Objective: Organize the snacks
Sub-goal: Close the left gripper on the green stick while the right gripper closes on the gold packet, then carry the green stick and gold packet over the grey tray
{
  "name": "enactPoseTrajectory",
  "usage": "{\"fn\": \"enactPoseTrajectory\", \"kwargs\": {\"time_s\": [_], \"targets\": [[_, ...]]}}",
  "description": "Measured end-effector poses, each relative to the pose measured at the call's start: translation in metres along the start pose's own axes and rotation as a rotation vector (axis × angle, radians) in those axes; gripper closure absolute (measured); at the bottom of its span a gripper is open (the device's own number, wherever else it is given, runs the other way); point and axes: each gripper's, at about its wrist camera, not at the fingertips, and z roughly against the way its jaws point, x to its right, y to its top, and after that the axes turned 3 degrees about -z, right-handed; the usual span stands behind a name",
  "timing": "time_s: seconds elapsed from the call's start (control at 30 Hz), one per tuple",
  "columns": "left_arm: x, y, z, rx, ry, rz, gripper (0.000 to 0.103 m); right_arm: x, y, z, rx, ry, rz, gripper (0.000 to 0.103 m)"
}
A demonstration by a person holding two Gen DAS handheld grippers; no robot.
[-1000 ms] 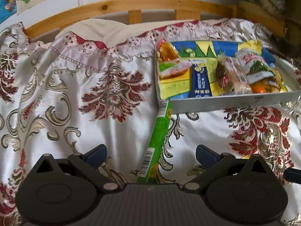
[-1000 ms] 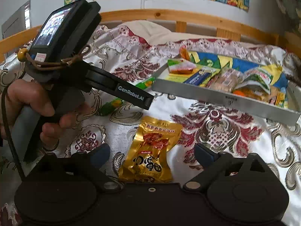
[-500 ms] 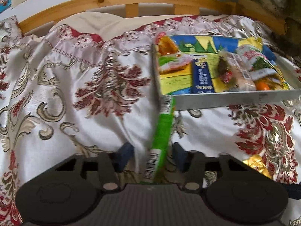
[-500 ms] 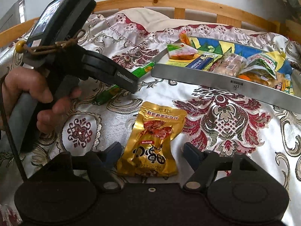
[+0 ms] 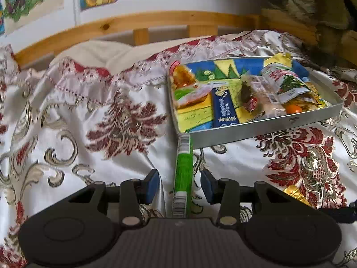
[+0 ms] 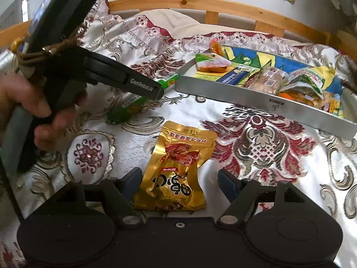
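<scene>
The left gripper [image 5: 179, 184] has just been closing; its jaws are now half shut, w/ the green stick pack [image 5: 183, 174] between them. There's a small gap each side, so no squeeze yet. The pack's long way points straight ahead from the jaws, and its far end touches the near left corner of the tray [image 5: 263, 129].

The right gripper [image 6: 179, 182] has just been closing a bit too. Jaws are wide, w/ the gold pouch [image 6: 176, 172] between them but not pinched. The pouch is just in front of the tray.

The tray sits on the flowery bedspread [image 5: 89, 134] and is already full of snacks. Its near wall stands in the way, so I think both packs must go up & over.
</scene>
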Motion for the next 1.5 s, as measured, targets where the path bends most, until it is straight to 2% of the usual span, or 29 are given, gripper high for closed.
{"fn": "enactPoseTrajectory", "kwargs": {"time_s": [0.13, 0.27, 0.33, 0.4, 0.47, 0.5, 0.57, 0.77, 0.93, 1.03, 1.2, 1.27, 1.4, 1.5], "targets": [[0.007, 0.002, 0.005, 0.032, -0.025, -0.042, 0.057, 0.000, -0.001, -0.001, -0.003, -0.058, 0.024, 0.027], [0.013, 0.001, -0.005, -0.029, -0.010, -0.078, 0.057, 0.003, -0.001, -0.001, -0.006, -0.041, -0.004, 0.030], [0.010, -0.002, -0.012, -0.068, -0.001, -0.062, 0.057, 0.002, -0.001, -0.001, -0.001, -0.036, -0.008, 0.031], [0.003, -0.004, -0.016, -0.099, -0.003, -0.020, 0.062, 0.001, -0.001, -0.001, -0.002, -0.033, -0.007, 0.031], [-0.005, -0.003, -0.018, -0.123, -0.021, 0.039, 0.077, 0.000, 0.000, -0.002, -0.005, -0.032, -0.001, 0.032], [-0.009, -0.003, -0.019, -0.132, -0.031, 0.064, 0.081, -0.001, 0.000, -0.002, -0.006, -0.031, 0.002, 0.032], [-0.014, -0.001, -0.018, -0.149, -0.033, 0.109, 0.084, -0.001, 0.000, -0.002, -0.010, -0.017, 0.001, 0.043], [-0.014, -0.001, -0.006, -0.218, -0.033, 0.167, 0.084, 0.001, 0.002, -0.001, -0.025, -0.002, -0.020, 0.044], [0.001, -0.002, 0.008, -0.299, -0.043, 0.162, 0.085, 0.003, -0.001, 0.004, -0.052, -0.033, -0.013, 0.044], [0.007, -0.003, 0.022, -0.334, -0.051, 0.199, 0.085, 0.007, -0.004, 0.010, -0.068, -0.031, -0.029, 0.045], [0.015, -0.012, 0.049, -0.381, -0.143, 0.320, 0.085, 0.011, -0.009, 0.023, -0.081, -0.017, -0.047, 0.045], [0.021, -0.016, 0.057, -0.396, -0.151, 0.323, 0.085, 0.012, -0.013, 0.028, -0.075, -0.016, -0.020, 0.045], [0.034, -0.020, 0.072, -0.418, -0.109, 0.288, 0.085, 0.010, -0.020, 0.036, -0.056, -0.070, 0.068, 0.045], [0.036, -0.023, 0.081, -0.432, -0.115, 0.329, 0.085, 0.010, -0.023, 0.045, -0.048, -0.087, 0.098, 0.045]]}}
